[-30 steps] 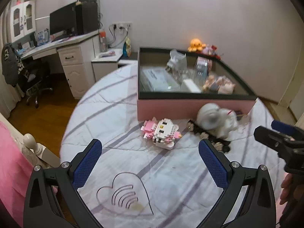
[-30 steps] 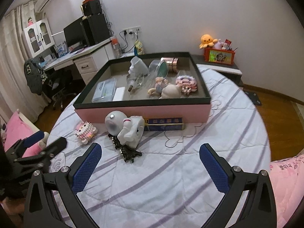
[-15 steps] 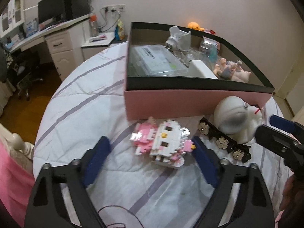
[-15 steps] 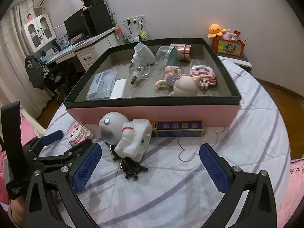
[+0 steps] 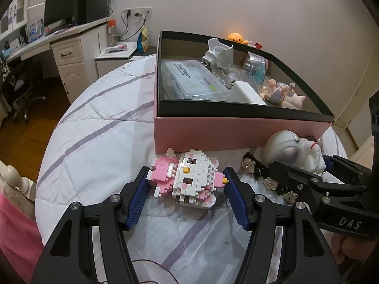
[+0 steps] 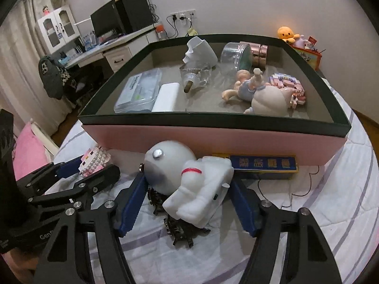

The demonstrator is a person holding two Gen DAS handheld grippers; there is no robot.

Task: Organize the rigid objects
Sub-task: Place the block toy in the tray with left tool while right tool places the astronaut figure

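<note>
A: Starting at the left of the left wrist view, what appears?

B: A white desk (image 5: 71, 45) with a dark monitor stands against the wall. Then comes a bed covered by a white quilt with purple stripes (image 5: 99, 127). On the quilt lies a pink and white brick-built cat figure (image 5: 187, 177), just in front of the pink box (image 5: 236, 130). The left gripper (image 5: 186, 189) has been closing, and its blue pads now touch the figure's two ends, pinching it.

A: And further right in that view?

B: A black strap with silver flower studs (image 5: 267, 179), then the white astronaut figure (image 5: 291, 151), partly hidden behind the right gripper (image 5: 305, 165) that reaches in from the edge.

A: What does the right wrist view add?

B: At its left, the left gripper (image 6: 92, 168) appears side-on around the brick cat (image 6: 94, 161). In the middle, the astronaut (image 6: 187, 182) lies tilted on the strap (image 6: 180, 229). The right gripper (image 6: 187, 196) has also been closing; its blue pads sit at the helmet and at the pack, seemingly in contact. Only this view shows a blue and gold flat box (image 6: 263, 163) against the pink box wall (image 6: 236, 142), and a thin dark cord (image 6: 296, 189) on the quilt.

A: And inside the box?

B: A clear plastic case (image 6: 139, 92), a white block (image 6: 165, 97), a glass bottle (image 6: 196, 75), a baby doll (image 6: 246, 87) and a pink brick model (image 6: 286, 85).
</note>
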